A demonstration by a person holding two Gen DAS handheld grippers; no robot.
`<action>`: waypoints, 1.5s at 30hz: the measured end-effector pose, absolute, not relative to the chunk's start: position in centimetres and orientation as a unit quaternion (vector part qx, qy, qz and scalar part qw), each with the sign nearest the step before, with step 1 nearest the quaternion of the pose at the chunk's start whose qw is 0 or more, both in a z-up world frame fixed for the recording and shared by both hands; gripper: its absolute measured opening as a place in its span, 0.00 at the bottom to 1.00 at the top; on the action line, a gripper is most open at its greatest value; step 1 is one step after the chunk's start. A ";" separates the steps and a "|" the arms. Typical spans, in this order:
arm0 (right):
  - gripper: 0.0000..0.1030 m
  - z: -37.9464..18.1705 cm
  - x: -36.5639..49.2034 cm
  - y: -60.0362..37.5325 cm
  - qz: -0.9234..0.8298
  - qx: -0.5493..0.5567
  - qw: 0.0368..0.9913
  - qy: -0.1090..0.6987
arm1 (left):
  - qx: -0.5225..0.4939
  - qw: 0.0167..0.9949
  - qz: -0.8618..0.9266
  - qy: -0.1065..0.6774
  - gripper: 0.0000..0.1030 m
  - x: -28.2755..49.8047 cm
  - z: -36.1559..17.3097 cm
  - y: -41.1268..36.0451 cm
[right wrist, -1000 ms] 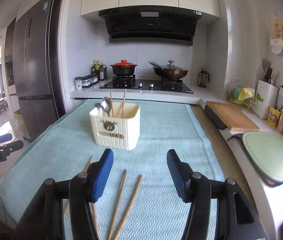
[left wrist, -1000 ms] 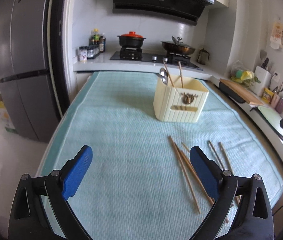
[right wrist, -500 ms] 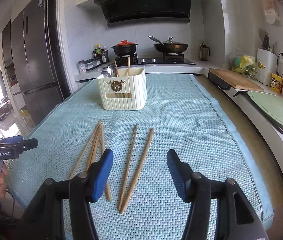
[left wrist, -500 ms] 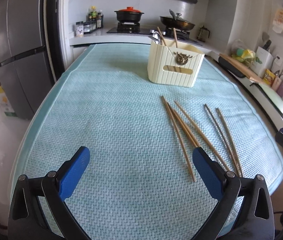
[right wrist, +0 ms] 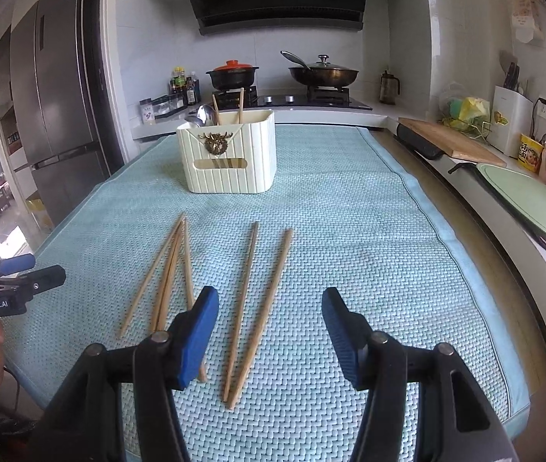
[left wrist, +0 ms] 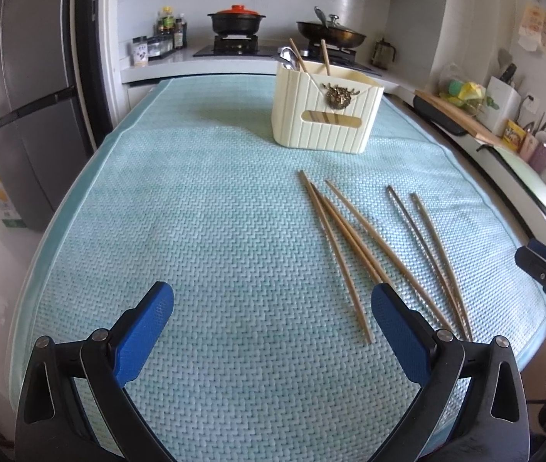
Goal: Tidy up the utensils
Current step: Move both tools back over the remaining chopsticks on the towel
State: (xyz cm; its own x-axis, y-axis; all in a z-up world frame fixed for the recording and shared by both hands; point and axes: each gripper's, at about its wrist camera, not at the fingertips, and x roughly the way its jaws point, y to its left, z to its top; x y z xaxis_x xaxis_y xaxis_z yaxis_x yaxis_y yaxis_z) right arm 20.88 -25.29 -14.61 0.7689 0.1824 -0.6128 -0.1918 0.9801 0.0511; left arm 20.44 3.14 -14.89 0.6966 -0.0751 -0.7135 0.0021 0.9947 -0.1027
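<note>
Several wooden chopsticks (left wrist: 353, 238) lie loose on the light blue mat (left wrist: 195, 231), in a bunch of three and a pair (right wrist: 261, 300). A cream utensil holder (left wrist: 325, 109) stands behind them, with a spoon and two chopsticks in it; it also shows in the right wrist view (right wrist: 230, 154). My left gripper (left wrist: 273, 304) is open and empty, above the mat left of the bunch. My right gripper (right wrist: 271, 308) is open and empty, above the near ends of the pair.
A stove with a red-lidded pot (right wrist: 232, 75) and a pan (right wrist: 323, 73) stands at the back. A fridge (left wrist: 22, 96) is at the left. A cutting board (right wrist: 454, 142) and a green tray (right wrist: 535, 200) lie on the right counter.
Both grippers have pulled back toward the near edge of the mat and tilted down. The chopsticks and holder have not moved.
</note>
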 end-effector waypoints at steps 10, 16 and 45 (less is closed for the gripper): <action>0.55 -15.3 21.5 -25.6 0.088 -0.002 0.938 0.336 | -0.050 0.917 -0.017 0.396 0.99 20.6 -15.3 3.1; 0.55 -15.7 22.2 -26.2 0.072 0.002 0.936 0.345 | -0.052 0.916 -0.016 0.398 0.99 21.3 -15.5 3.0; 0.47 -17.5 25.0 -27.3 0.068 0.021 0.919 0.387 | 0.023 0.881 -0.009 0.472 0.99 32.2 -21.6 -0.6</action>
State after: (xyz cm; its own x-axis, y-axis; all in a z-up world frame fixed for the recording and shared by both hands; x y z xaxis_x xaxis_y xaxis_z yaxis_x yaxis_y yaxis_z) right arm 25.05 -27.28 -17.53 0.6910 0.1417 -0.7089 -0.1090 0.9898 0.0916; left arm 32.24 -0.57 -21.55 0.5550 0.0061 -0.8318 0.0378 0.9988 0.0326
